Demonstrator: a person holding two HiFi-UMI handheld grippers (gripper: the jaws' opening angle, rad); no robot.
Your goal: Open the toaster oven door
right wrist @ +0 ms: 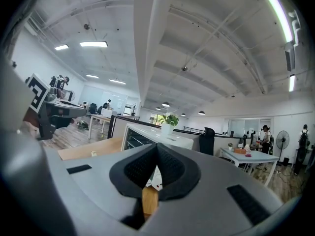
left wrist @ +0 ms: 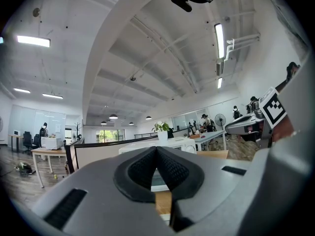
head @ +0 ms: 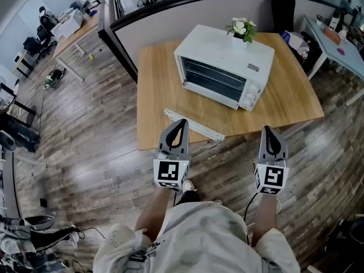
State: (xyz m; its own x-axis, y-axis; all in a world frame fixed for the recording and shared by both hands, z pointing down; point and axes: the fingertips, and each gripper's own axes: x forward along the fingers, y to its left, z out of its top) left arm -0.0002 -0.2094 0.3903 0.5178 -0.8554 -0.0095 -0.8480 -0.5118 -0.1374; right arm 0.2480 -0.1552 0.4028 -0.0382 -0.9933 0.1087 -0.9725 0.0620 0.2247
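A white toaster oven (head: 224,67) stands on the wooden table (head: 159,90), its glass door (head: 213,79) closed and facing me. Both grippers hover side by side off the table's near edge, apart from the oven. In the head view my left gripper (head: 181,123) points at the table edge and my right gripper (head: 268,129) is level with it further right. Each is shut with nothing between its pads. In the left gripper view the oven (left wrist: 183,143) shows just past the meeting tips (left wrist: 156,148). The right gripper view has the oven (right wrist: 147,137) beyond its closed tips (right wrist: 157,146).
A small potted plant (head: 242,28) sits on the oven's top. A long white strip (head: 193,124) lies on the table near its front edge. A grey partition (head: 170,16) backs the table, with desks and people beyond. Wooden floor surrounds the table.
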